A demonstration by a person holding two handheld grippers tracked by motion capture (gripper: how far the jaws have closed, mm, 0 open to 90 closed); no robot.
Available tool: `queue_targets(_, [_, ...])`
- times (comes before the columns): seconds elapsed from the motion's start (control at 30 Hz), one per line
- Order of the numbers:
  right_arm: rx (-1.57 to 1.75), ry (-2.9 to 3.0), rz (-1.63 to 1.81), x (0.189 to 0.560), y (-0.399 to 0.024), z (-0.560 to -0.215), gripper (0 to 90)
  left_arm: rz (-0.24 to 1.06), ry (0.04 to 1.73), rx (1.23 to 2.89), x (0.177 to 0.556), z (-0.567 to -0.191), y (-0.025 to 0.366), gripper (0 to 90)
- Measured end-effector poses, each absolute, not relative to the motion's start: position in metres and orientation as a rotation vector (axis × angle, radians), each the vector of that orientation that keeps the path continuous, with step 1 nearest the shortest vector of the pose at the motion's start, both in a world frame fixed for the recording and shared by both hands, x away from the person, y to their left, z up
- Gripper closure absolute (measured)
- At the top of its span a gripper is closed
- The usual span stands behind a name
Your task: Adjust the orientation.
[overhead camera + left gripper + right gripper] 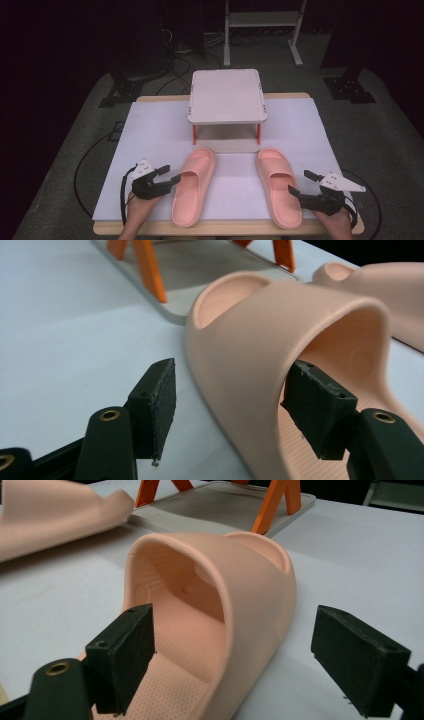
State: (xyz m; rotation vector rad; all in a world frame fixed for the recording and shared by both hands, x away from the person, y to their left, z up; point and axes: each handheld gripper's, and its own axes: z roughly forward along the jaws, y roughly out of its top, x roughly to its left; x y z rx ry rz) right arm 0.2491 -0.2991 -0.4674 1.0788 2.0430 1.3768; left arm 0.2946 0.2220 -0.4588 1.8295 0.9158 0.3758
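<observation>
Two pink slippers lie side by side on the white mat, toes toward the rack. My left gripper [171,174] is at the outer side of the left slipper [192,187]. In the left gripper view my left gripper [232,390] is open and straddles the strap wall of the left slipper [260,315], one jaw outside and one under the strap. My right gripper [299,182] is at the outer side of the right slipper [280,190]. In the right gripper view my right gripper [237,635] stands wide open around the strap side of the right slipper [250,570], pads clear of it.
A small two-tier rack [227,95] with orange legs stands at the back middle of the white mat [150,130], just beyond the slippers' toes. Its lower shelf [200,270] lies close ahead. The table's front edge runs right behind the heels. Cables trail from both grippers.
</observation>
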Motion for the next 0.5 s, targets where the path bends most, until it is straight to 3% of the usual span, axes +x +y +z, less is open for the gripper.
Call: queue_targets(0.5, [1.085,2.051,1.391,0.2491,-0.2985,-0.4675,17.5,0.376,0.895,1.866,0.2943,-0.4612,0.2094,36.2])
